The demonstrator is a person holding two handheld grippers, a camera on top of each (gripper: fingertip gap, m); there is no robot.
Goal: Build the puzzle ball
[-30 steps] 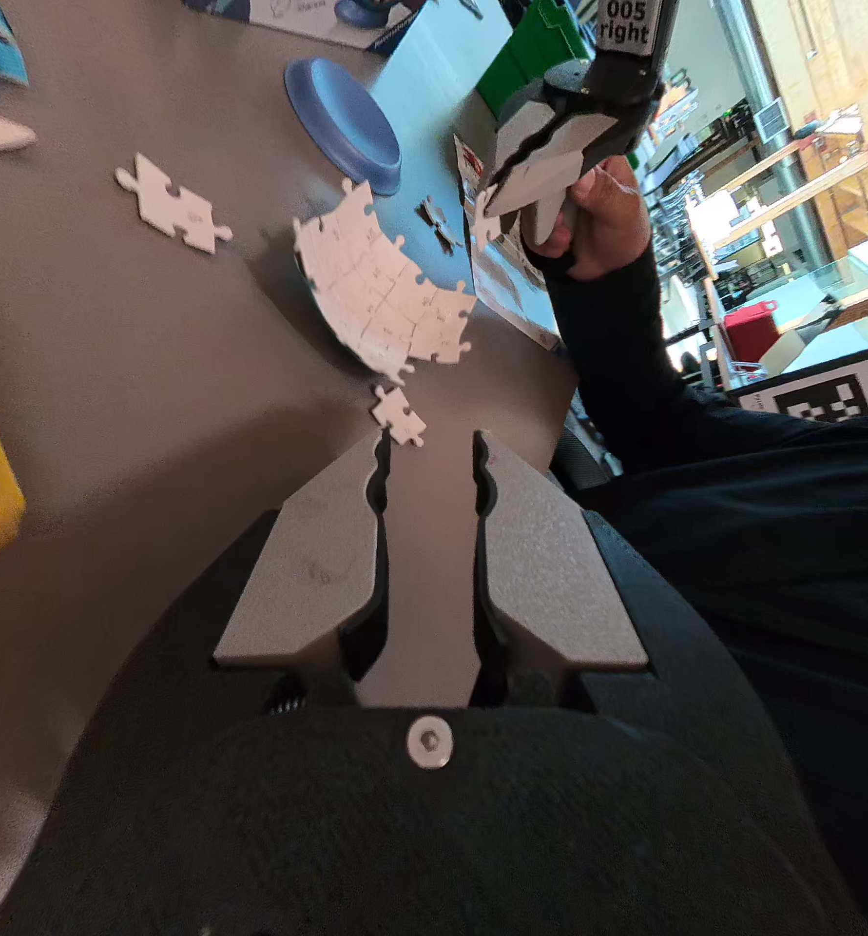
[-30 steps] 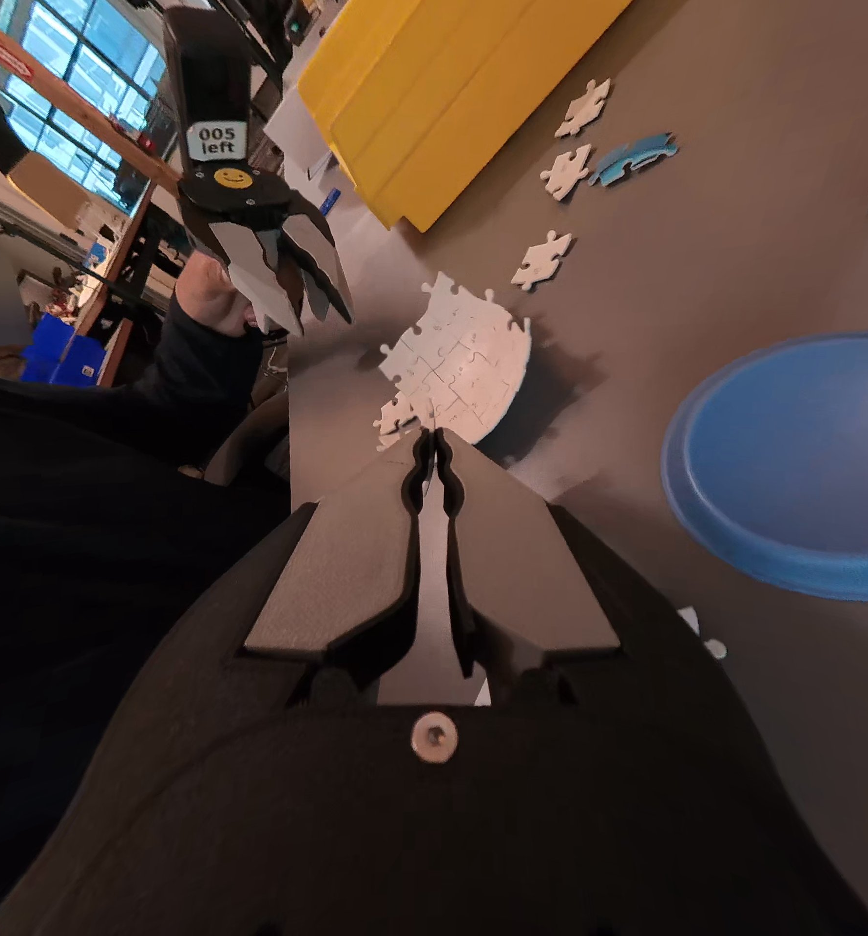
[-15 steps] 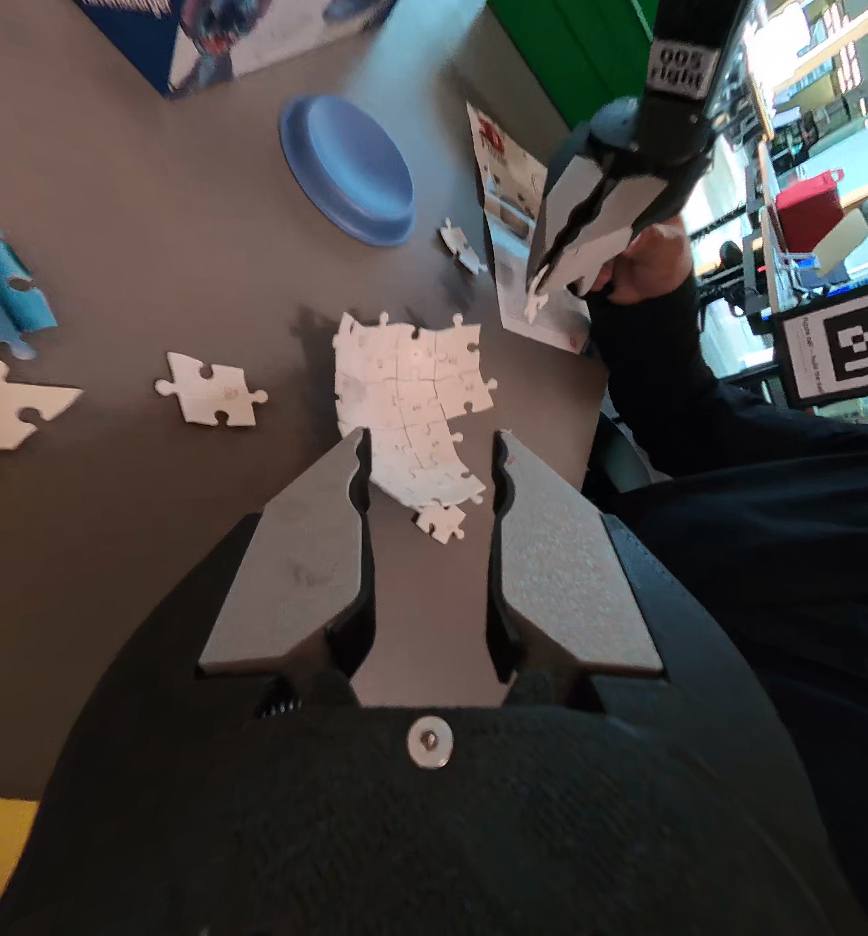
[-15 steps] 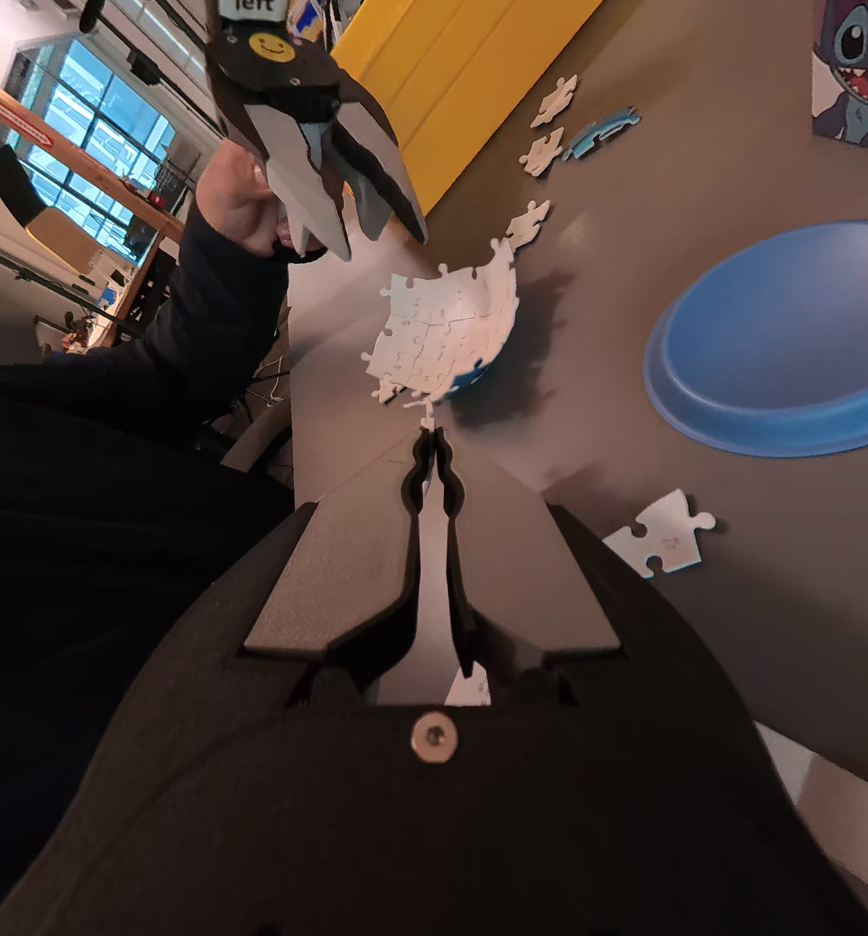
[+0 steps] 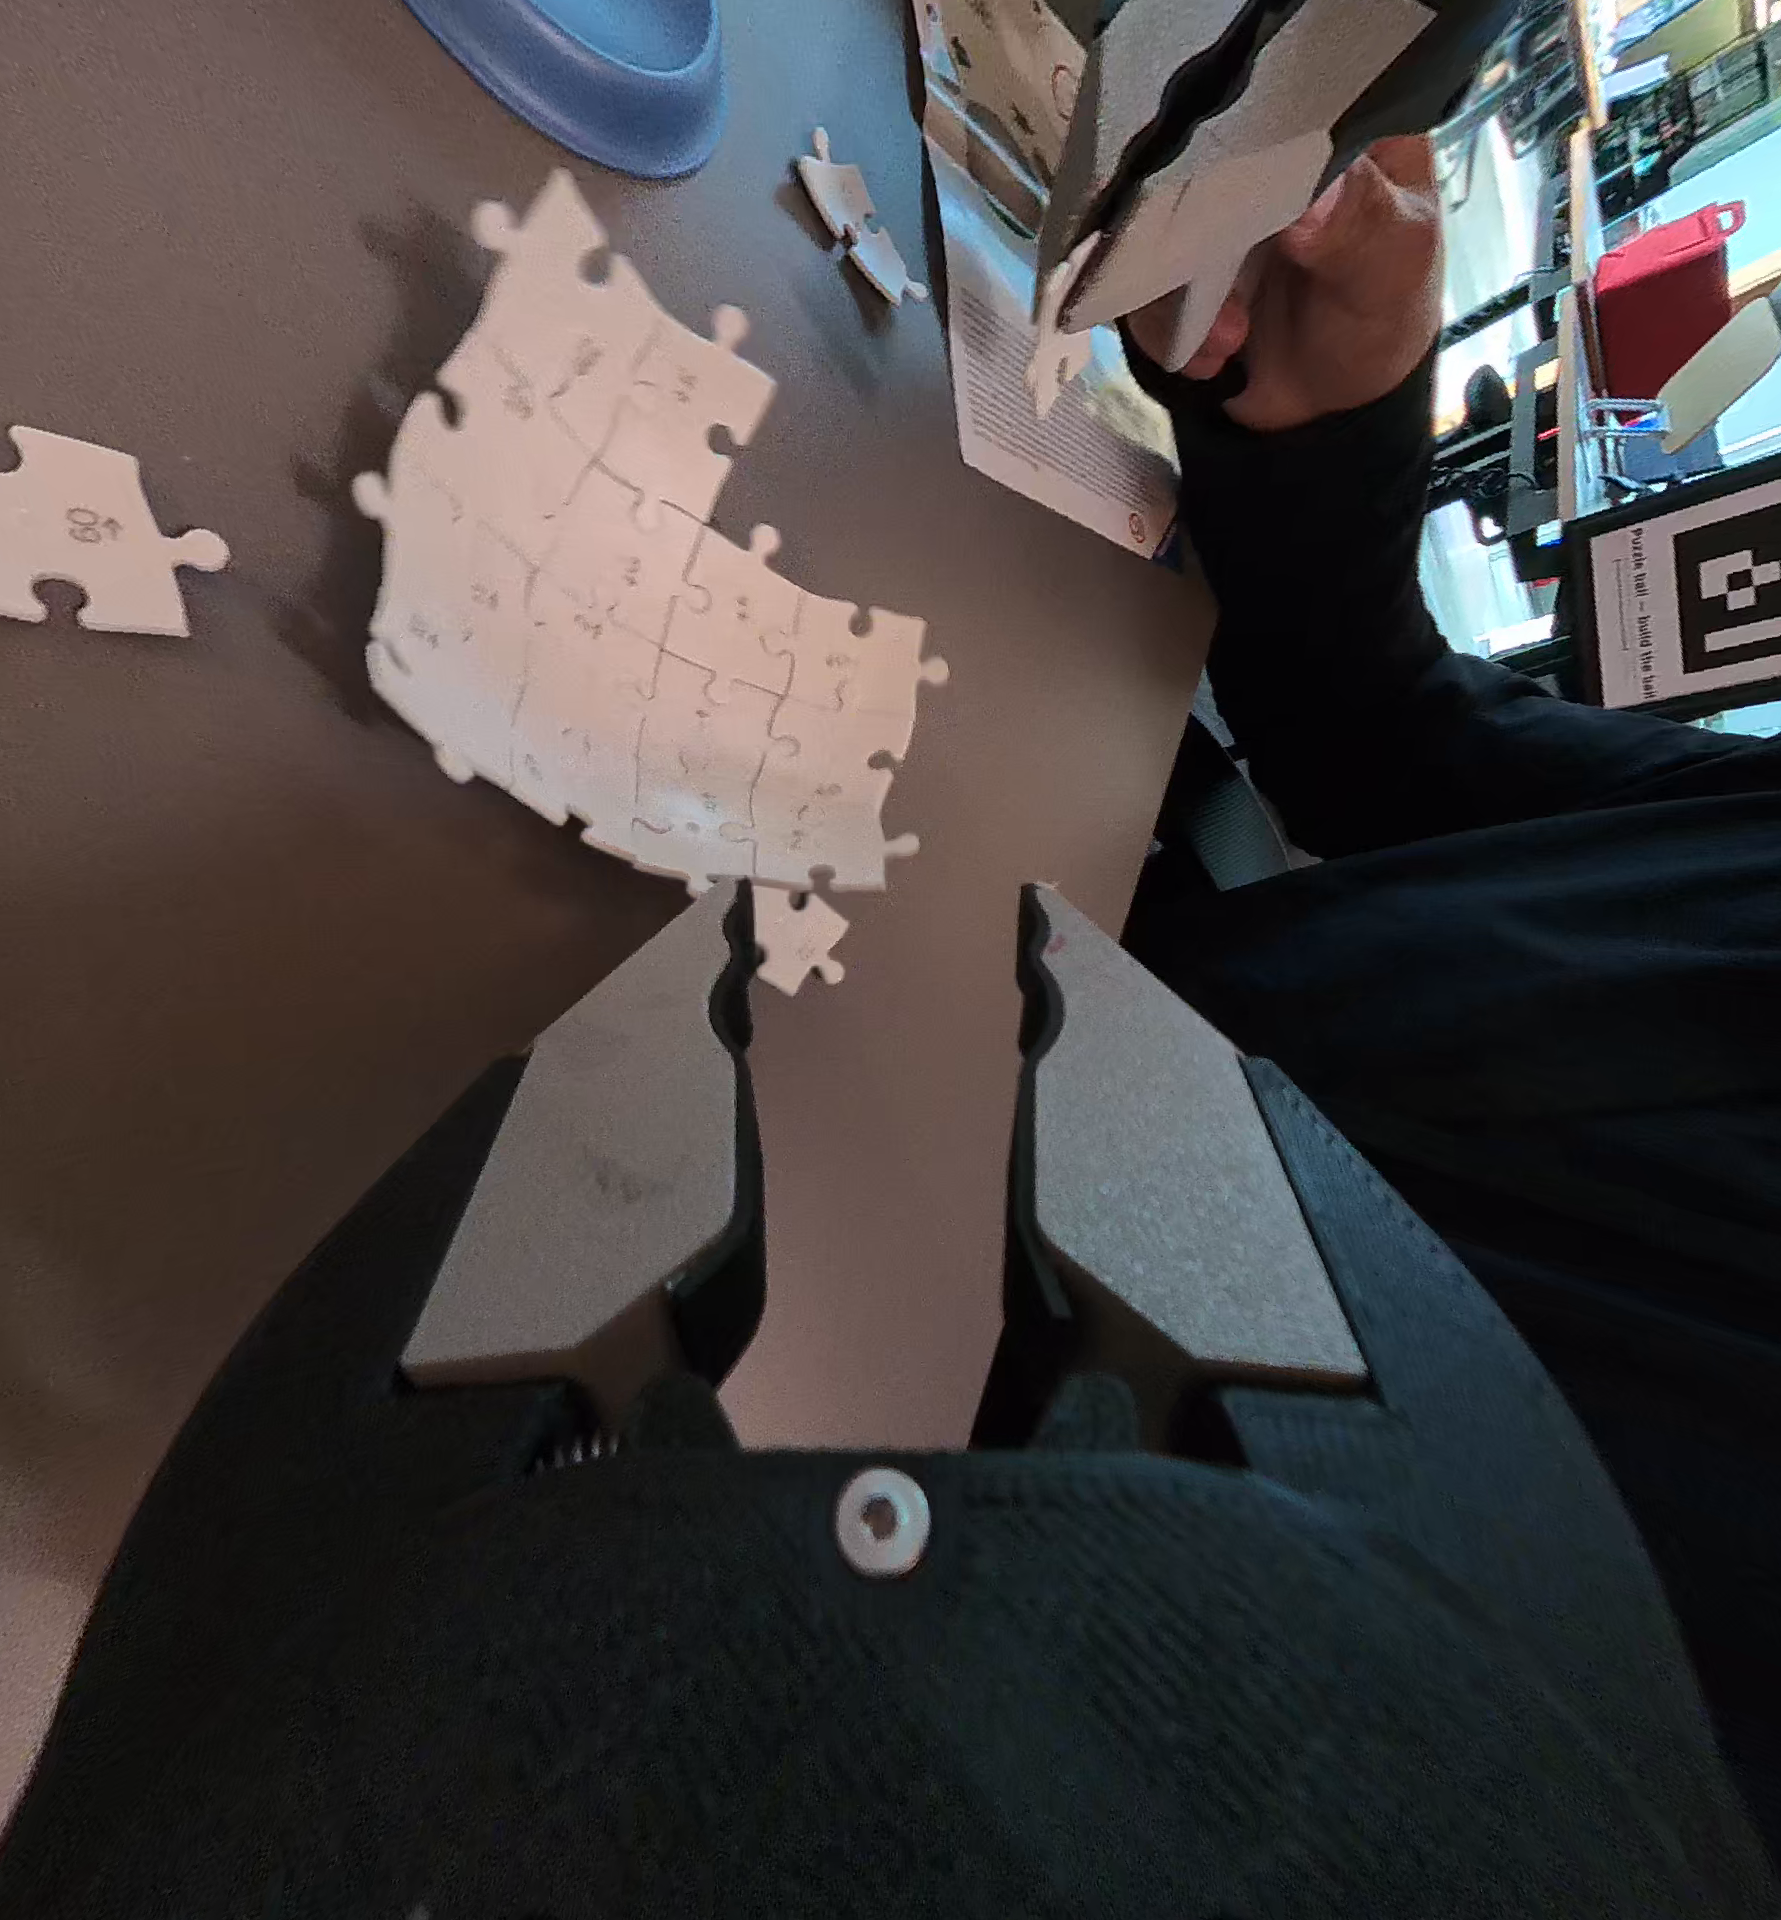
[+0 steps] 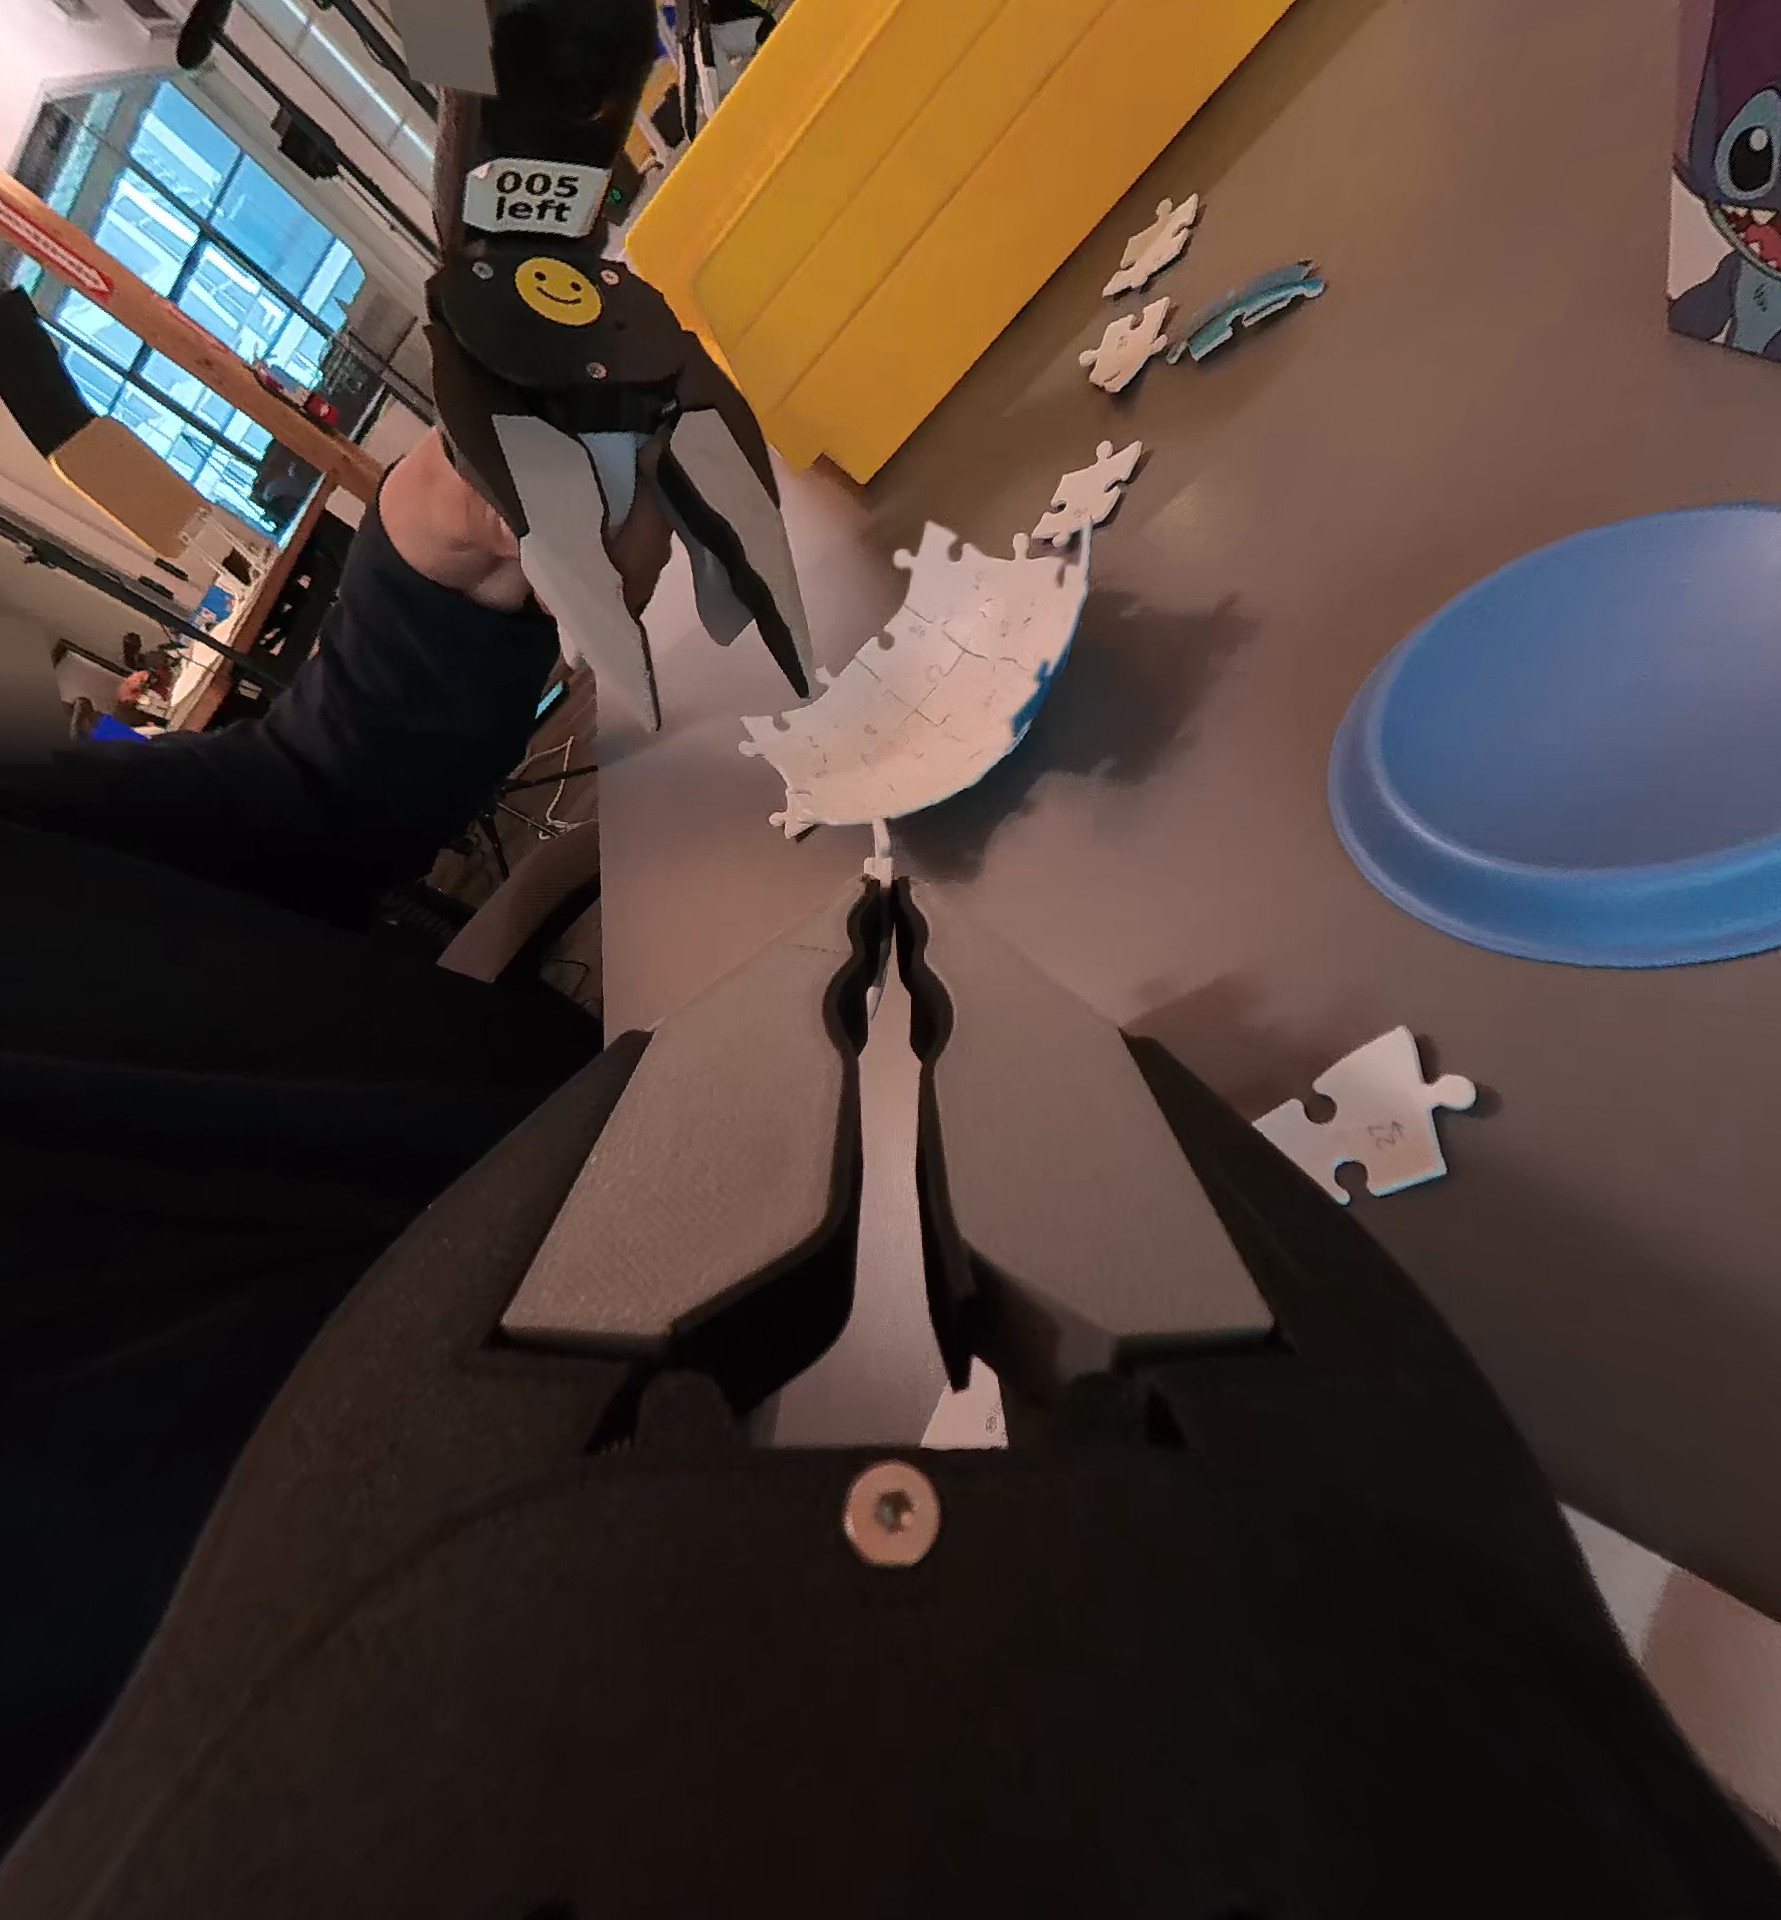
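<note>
Curved white shell of joined puzzle pcs (image 5: 637, 644) on matte grey bench (image 5: 138, 935), left claw (image 5: 881, 914) spread wide nr its edge, right claw (image 6: 884, 883) pinching thin white puzzle pc (image 6: 878, 862).

Probably an open workshop or lab — large windows (image 6: 211, 281), timber beam (image 6: 138, 322), cluttered shelving (image 5: 1644, 104) behind.

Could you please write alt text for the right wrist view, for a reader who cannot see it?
The right tool, shut on a small white puzzle piece, points at a curved, partly assembled puzzle section resting on a brown table. The open left tool hovers beside the section, with a blue dish, loose pieces and a yellow bin around.
</note>
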